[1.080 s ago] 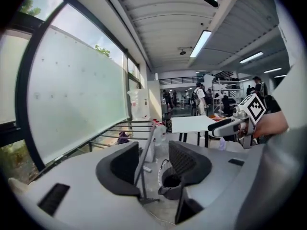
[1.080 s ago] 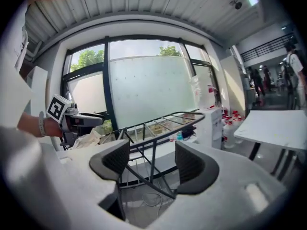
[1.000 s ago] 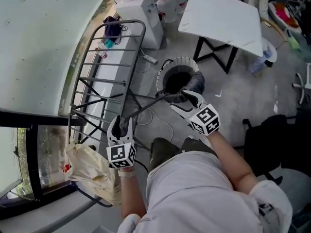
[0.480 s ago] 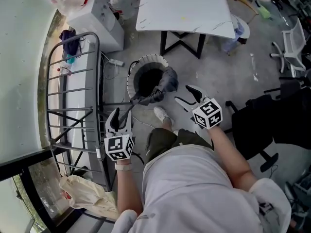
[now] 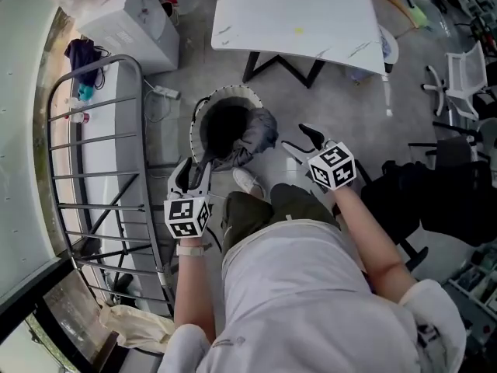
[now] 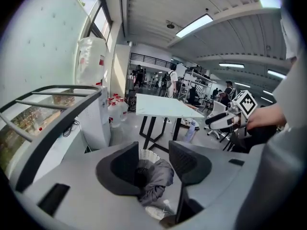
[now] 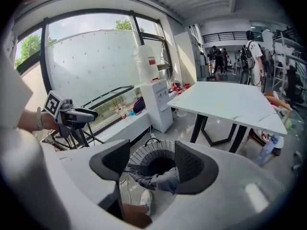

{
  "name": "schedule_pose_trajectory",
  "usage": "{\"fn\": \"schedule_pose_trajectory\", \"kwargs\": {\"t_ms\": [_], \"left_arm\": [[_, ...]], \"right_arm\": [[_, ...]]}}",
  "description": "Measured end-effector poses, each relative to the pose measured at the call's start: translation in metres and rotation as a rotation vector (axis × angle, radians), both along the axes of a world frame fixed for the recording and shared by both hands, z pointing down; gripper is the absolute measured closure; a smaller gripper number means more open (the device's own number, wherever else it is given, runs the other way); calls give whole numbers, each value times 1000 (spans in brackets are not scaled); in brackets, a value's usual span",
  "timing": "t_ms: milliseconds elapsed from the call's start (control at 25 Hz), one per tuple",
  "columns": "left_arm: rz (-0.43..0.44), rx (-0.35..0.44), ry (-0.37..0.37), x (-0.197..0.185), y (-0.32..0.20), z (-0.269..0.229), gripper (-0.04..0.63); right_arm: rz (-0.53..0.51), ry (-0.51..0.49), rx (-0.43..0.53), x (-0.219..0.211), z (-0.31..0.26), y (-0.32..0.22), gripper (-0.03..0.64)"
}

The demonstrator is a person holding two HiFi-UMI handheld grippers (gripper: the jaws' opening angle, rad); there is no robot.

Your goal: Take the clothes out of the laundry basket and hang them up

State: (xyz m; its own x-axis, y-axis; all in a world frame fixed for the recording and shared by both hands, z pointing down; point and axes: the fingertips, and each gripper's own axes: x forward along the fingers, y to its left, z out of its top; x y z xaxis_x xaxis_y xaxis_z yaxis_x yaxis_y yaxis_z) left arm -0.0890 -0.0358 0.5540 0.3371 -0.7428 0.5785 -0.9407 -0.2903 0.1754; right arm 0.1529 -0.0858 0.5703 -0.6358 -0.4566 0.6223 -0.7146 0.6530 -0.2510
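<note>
The laundry basket (image 5: pixel 203 115), round with a white ribbed rim and a dark inside, stands on the grey floor. A grey garment (image 5: pixel 255 140) hangs over its near rim. My left gripper (image 5: pixel 194 176) hovers open just in front of the basket, apart from the cloth. My right gripper (image 5: pixel 299 140) is open to the right of the garment. In the left gripper view the gripper (image 6: pixel 153 164) frames the garment (image 6: pixel 156 180) and basket (image 6: pixel 147 155) beyond its pads. The right gripper view shows the same garment (image 7: pixel 160 180) and basket (image 7: pixel 144 156) beyond the empty gripper (image 7: pixel 152 162).
A metal drying rack (image 5: pixel 93 169) stands at the left by the window. A white table (image 5: pixel 299 10) is behind the basket, a water dispenser (image 5: pixel 132 22) at the back left. A black chair (image 5: pixel 435 200) is at the right, a cream bag (image 5: pixel 140 325) lower left.
The person has stepped from the rack toward the basket, so the rack has slid left in view. Both grippers now sit beside the basket and garment, jaws unchanged.
</note>
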Motion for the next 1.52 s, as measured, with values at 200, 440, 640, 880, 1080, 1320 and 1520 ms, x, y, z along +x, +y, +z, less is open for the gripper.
{"fn": "schedule_pose_trajectory", "kwargs": {"t_ms": [200,440,640,880,1080,1320,1520], "left_arm": [[6,-97,2,0,-15,38,403],[-30,-221,-7,5,-21,84,403],[-156,-321,9,8,-27,117,403],[-353,-426,52,1,-29,185,403],[-448,-571,51,4,-1,259,397],[-568,-662,66,-5,11,335,390],[-586,-736,42,-13,18,391,371]], "right_arm": [[-23,47,-55,-4,36,-29,334],[-132,150,-94,-2,90,-63,334],[-226,171,-179,1,137,-92,334],[-363,213,-263,-12,208,-110,334],[-428,278,-318,-13,267,-120,334],[-457,336,-400,-12,341,-131,334],[-448,362,-464,-7,399,-137,334]]}}
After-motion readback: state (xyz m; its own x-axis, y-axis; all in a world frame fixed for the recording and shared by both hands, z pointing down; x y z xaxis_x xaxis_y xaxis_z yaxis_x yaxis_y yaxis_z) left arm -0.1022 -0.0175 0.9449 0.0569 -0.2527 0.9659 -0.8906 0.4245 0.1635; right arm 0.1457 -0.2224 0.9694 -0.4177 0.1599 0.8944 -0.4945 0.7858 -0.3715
